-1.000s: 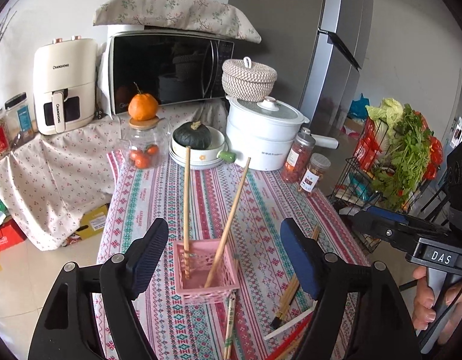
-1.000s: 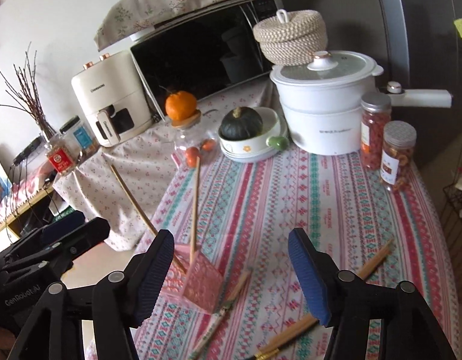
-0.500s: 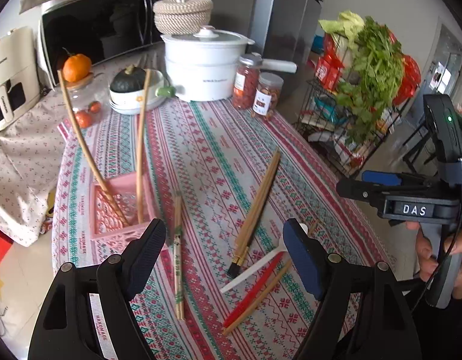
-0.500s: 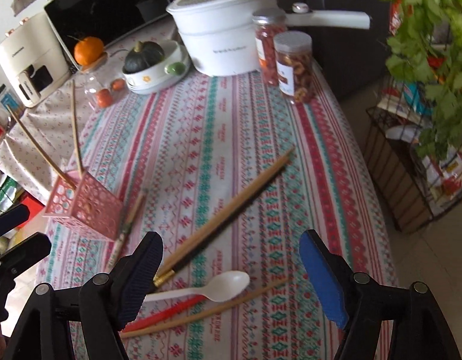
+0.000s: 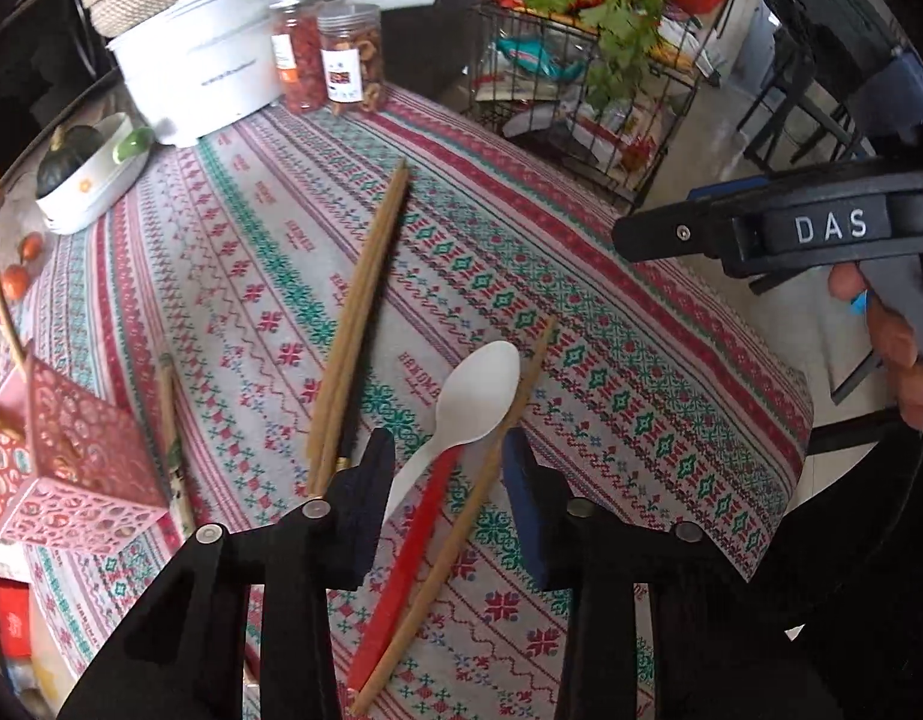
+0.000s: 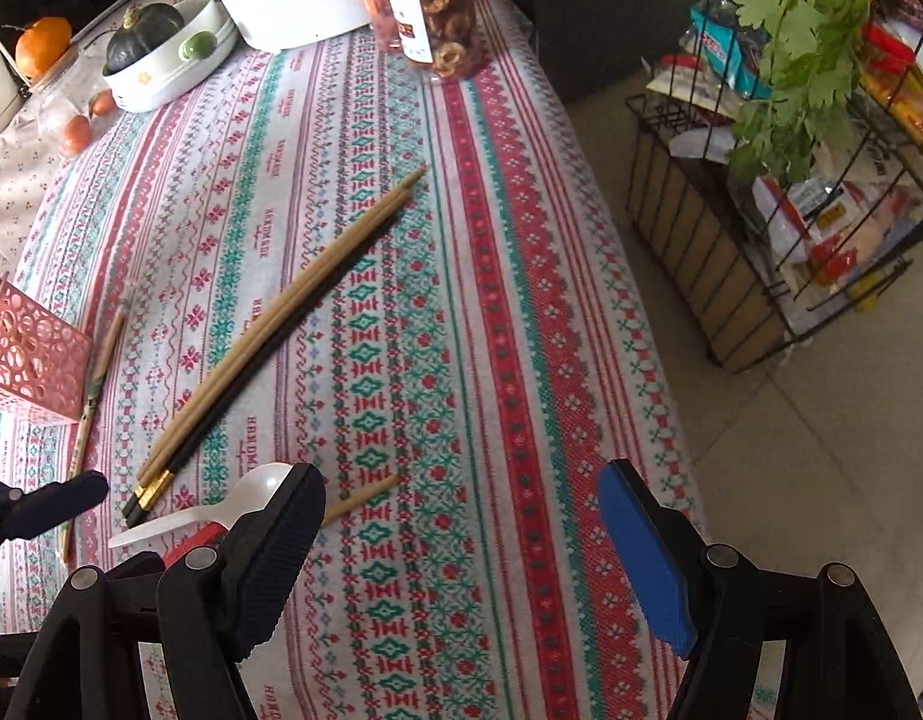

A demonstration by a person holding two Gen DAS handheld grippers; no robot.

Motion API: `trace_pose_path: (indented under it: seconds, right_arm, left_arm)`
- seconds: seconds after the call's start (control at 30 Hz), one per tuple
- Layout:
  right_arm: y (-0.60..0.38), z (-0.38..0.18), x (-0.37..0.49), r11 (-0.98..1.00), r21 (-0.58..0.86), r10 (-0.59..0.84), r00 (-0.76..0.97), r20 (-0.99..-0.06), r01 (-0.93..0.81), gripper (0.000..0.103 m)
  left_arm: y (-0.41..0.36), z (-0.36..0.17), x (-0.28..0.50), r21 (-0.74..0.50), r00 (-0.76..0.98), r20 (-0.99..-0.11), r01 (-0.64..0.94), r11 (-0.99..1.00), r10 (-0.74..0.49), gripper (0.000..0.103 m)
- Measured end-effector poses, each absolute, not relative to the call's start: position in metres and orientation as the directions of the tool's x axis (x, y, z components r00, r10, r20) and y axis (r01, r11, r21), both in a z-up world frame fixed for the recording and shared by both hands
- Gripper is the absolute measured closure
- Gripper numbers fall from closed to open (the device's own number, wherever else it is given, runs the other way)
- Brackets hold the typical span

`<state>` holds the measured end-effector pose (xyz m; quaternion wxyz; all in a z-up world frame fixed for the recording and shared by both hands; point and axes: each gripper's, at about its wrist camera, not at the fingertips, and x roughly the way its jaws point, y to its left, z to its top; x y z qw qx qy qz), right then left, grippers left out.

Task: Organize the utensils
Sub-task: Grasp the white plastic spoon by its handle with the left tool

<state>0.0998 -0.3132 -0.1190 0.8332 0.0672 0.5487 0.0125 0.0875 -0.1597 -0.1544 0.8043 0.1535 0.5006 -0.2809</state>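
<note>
Looking along my left claw (image 5: 446,480), I see its fingers spread apart over the patterned tablecloth (image 5: 611,312), with the white spoon (image 5: 470,405), a red stick (image 5: 410,546) and a single wooden chopstick (image 5: 461,516) lying between them. A bundle of chopsticks (image 5: 356,324) runs toward twelve o'clock just left of the spoon. At nine o'clock the pink utensil basket (image 5: 71,468) holds sticks leaning out of its top; how many I cannot tell. At eleven o'clock a white dish (image 5: 95,180) holds a dark green squash (image 5: 59,156), next to a white pot (image 5: 203,72) and two jars (image 5: 326,54) of dried food. My right claw's body (image 5: 791,228) shows at three o'clock. From my right claw (image 6: 461,546), fingers wide apart with nothing between them, the bundle of chopsticks (image 6: 281,336) lies at eleven o'clock, the spoon (image 6: 221,510) near my left finger, the basket (image 6: 29,354) at nine o'clock. A wire rack (image 6: 731,276) at two o'clock holds packets, with leafy greens (image 6: 791,18) above.
</note>
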Motion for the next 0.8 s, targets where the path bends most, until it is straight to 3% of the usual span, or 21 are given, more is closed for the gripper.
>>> trace_pose_path:
  seconds: [0.07, 0.23, 0.5, 0.8]
  right_arm:
    - [-0.316, -0.123, 0.099, 0.992, 0.117, 0.089, 0.385, -0.918, 0.05, 0.023]
    - [-0.328, -0.13, 0.094, 0.993, 0.099, 0.07, 0.366, -0.928, 0.06, 0.023]
    - [-0.34, -0.134, 0.096, 0.988, 0.126, 0.089, 0.351, -0.932, 0.085, 0.023]
    - [-0.318, -0.149, 0.105, 0.989, 0.14, 0.121, 0.293, -0.948, 0.046, 0.023]
  left_arm:
    - [-0.17, -0.162, 0.087, -0.042, 0.325, -0.892, 0.63, 0.776, -0.313, 0.073]
    - [-0.195, -0.173, 0.087, -0.035, 0.307, -0.898, 0.666, 0.745, -0.316, 0.077]
    - [-0.204, -0.188, 0.109, 0.001, 0.319, -0.919, 0.588, 0.809, -0.231, 0.098]
    - [-0.145, -0.121, 0.116, -0.054, 0.453, -0.836, 0.493, 0.868, -0.31, 0.101]
